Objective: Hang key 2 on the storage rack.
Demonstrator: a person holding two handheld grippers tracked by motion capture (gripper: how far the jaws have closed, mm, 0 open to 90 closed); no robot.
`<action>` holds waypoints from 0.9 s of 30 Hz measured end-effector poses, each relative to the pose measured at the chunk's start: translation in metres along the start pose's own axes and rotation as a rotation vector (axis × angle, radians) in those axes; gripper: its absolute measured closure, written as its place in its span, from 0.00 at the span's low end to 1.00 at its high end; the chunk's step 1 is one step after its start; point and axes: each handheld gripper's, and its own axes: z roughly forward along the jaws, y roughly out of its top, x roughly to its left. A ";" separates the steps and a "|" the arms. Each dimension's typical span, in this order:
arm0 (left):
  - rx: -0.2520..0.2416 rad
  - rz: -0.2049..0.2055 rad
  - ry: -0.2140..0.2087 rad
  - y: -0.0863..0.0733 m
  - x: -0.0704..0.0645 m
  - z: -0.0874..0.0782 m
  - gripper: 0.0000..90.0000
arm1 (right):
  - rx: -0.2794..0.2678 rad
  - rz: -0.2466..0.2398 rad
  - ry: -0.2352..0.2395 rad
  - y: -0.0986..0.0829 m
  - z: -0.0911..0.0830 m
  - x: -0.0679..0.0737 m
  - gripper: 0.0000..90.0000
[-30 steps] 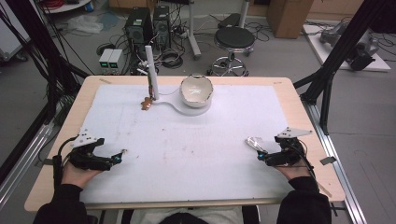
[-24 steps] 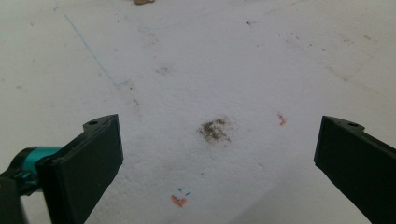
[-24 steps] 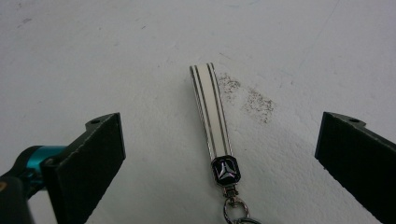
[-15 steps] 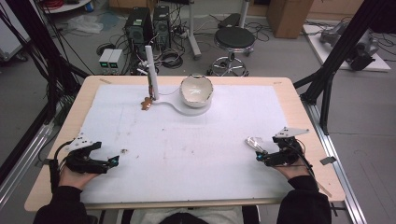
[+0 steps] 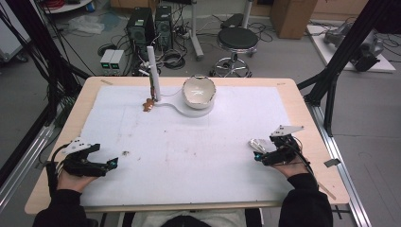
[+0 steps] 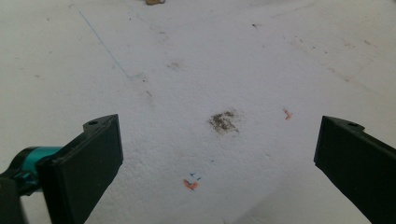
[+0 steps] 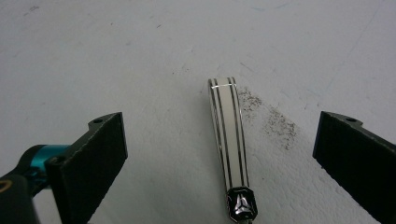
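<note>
From the high view, we see the right hand-held gripper [image 5: 263,152] resting near the right edge of the surface [image 5: 189,142], and the thing it reaches for, a small silvery handle-shaped piece [image 5: 257,144], lies just ahead of its jaws toward the surface's middle, touching or very nearly touching them; we cannot tell which from here. The left hand-held gripper [image 5: 109,164] sits well apart at the opposite side, so the right one is plainly the nearer. Far across the surface stand a white bowl [image 5: 199,91], an upright white post [image 5: 153,75] and a small brown bit [image 5: 148,105] at its foot; beyond lie a stool [image 5: 238,39], computer cases [image 5: 150,21] and cables on the floor. In the left hand-held gripper view, we find its jaws spread wide over bare, speckled white sheet with a dark smudge [image 6: 223,121] ahead, nothing between them. In the right hand-held gripper view, the jaws also stand wide apart, and the handle-shaped piece [image 7: 229,135], cream with dark stripes and a dark cap at its near end, lies between them, its long axis running straight away from the camera. We judge that closing would pinch it across its narrow width.
</note>
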 end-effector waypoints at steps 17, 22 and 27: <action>-0.002 0.009 -0.012 0.000 -0.001 -0.001 0.02 | 0.065 -0.040 -0.014 0.011 0.016 0.005 0.02; -0.013 0.015 -0.008 0.000 -0.002 -0.002 0.02 | 0.094 -0.028 -0.025 0.013 0.021 0.004 0.06; -0.010 0.013 -0.007 -0.001 -0.002 -0.003 0.02 | 0.127 -0.008 -0.038 0.012 0.025 0.000 0.15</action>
